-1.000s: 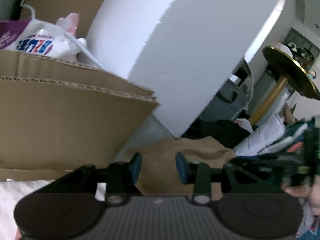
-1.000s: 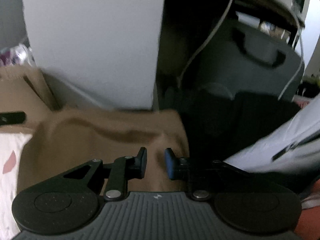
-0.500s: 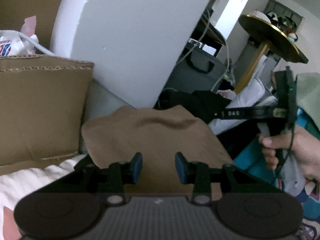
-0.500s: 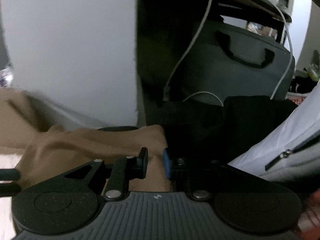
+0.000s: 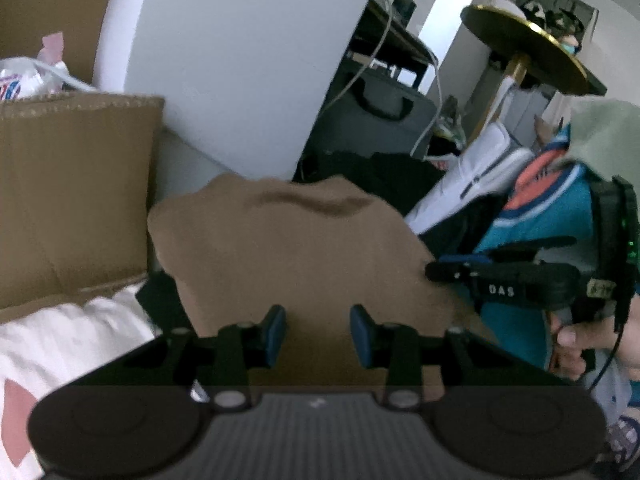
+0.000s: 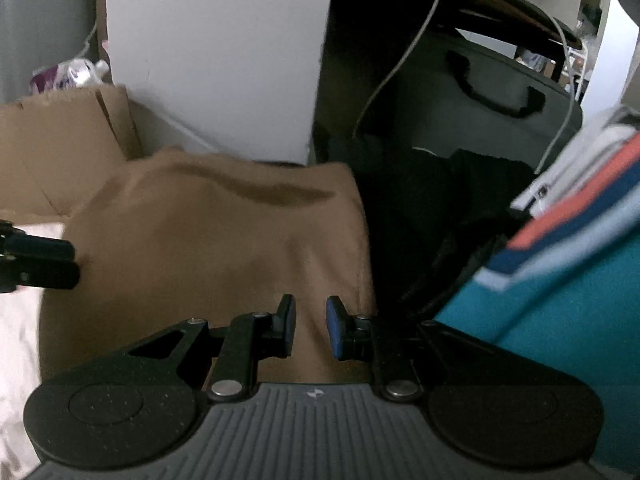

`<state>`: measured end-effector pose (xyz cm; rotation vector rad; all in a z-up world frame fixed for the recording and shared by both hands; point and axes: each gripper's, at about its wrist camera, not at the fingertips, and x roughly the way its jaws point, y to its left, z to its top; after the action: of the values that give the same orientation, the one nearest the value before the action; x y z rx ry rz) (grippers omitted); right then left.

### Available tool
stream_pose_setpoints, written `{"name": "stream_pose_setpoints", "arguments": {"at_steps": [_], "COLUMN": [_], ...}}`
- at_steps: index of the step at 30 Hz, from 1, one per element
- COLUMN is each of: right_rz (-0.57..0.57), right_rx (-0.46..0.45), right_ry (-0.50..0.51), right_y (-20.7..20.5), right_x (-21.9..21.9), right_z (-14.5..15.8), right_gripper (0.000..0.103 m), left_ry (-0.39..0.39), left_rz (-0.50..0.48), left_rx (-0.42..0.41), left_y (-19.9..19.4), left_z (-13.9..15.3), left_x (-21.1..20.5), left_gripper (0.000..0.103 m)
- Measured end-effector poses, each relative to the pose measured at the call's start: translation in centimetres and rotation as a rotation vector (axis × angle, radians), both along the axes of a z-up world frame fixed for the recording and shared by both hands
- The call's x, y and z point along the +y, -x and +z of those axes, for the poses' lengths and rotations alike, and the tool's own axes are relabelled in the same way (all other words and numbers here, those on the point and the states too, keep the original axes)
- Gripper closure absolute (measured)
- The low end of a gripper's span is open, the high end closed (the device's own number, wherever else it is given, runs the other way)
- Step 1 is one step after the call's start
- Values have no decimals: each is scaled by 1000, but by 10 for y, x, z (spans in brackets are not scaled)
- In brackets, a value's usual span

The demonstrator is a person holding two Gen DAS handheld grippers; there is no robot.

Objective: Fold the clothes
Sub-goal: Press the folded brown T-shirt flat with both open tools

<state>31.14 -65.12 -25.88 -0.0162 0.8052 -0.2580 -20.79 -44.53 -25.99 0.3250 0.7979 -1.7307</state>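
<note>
Hovering over the tan garment (image 5: 296, 256) near the cardboard box (image 5: 72, 192), you keep the left gripper (image 5: 318, 336) and the right gripper (image 6: 311, 326) narrowly parted, empty, seemingly poised to pinch its near edge.

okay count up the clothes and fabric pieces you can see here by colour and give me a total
Brown: 1, the brown garment
Teal with orange stripes: 1, the teal garment
Black: 1, the black clothing heap
White with zip: 1, the white garment
White-and-pink: 1, the white-and-pink cloth
Total: 5
</note>
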Motion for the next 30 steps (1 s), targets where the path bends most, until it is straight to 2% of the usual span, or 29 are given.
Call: {"name": "stream_pose_setpoints", "arguments": {"at_steps": [8,12,20,26,30], "right_rz": [8,13,36,31,-11], "right_rx": [45,47,-9,8,44], "right_ry": [110,145,89,28,2], "right_y": [-4,-8,7,22,33], "right_x": [-3,-1,9,15,9], "right_z": [-21,-28,-13,-15,-23], "right_gripper": [81,81,81,81,81], "left_ry": [-35,-44,-68,-129,-180], "left_rz": [12,51,81,10,-38], "left_rx": [-42,-60,-40,47,85], "left_y": [4,3,-4,2,14], "left_z": [-14,-17,-20,-38,-58], "left_x": [11,29,51,63,70], "left_gripper": [65,64,62,52,51]}}
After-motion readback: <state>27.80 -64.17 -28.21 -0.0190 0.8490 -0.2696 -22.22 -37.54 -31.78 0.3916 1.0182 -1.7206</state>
